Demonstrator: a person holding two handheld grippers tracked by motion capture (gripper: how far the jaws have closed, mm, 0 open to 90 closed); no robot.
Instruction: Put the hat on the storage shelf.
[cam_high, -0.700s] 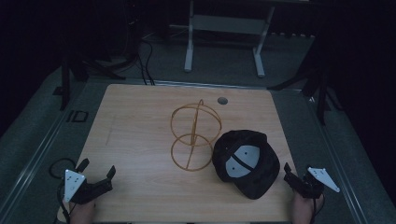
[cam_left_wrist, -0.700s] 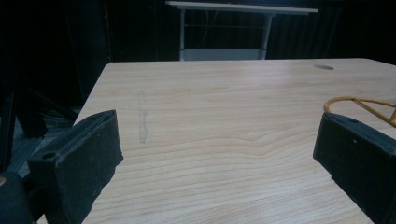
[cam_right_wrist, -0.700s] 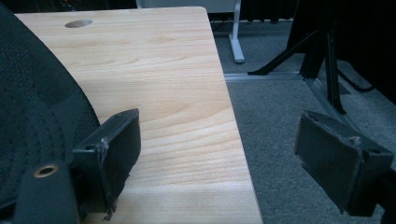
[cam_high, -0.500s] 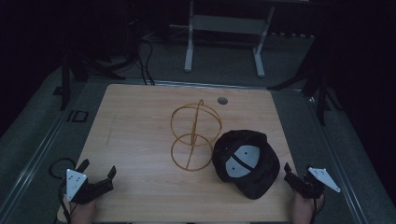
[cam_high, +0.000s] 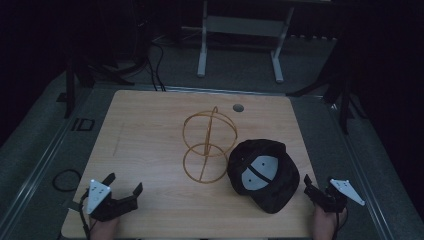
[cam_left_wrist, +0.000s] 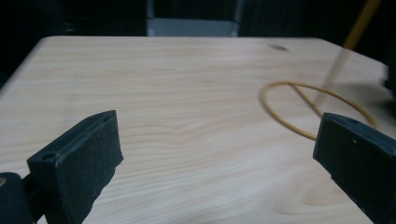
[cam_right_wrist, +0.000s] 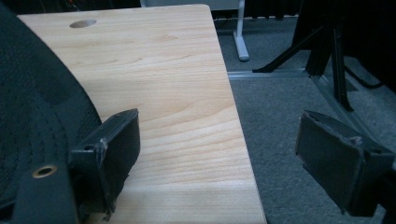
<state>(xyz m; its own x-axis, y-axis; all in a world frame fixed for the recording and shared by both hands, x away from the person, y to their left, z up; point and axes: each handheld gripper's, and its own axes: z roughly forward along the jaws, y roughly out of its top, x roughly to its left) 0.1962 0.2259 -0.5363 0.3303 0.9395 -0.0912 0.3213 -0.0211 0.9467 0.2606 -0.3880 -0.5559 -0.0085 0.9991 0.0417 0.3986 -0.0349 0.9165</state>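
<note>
A gold wire stand (cam_high: 207, 145) made of two rings on a stem is upright at the middle of the wooden table (cam_high: 150, 130). To its right lies a black cap (cam_high: 260, 172) upside down, its pale lining showing. My left gripper (cam_high: 124, 182) rests open near the front left corner, with nothing between its jaws. In the left gripper view, the left gripper (cam_left_wrist: 217, 140) points at the stand's base ring (cam_left_wrist: 299, 109). My right gripper (cam_high: 318, 181) is open at the table's right edge, just right of the cap. In the right gripper view, the cap (cam_right_wrist: 37, 107) sits beside the left jaw of the right gripper (cam_right_wrist: 219, 144).
A small round hole (cam_high: 238, 107) is in the tabletop near the far edge. Grey carpet (cam_right_wrist: 299, 121) borders the table's right side. A metal frame (cam_high: 240, 30) and dark stands with cables stand beyond the far edge.
My left gripper has shifted a little to the right along the front edge, still open. The right gripper, the cap and the stand have stayed in place.
</note>
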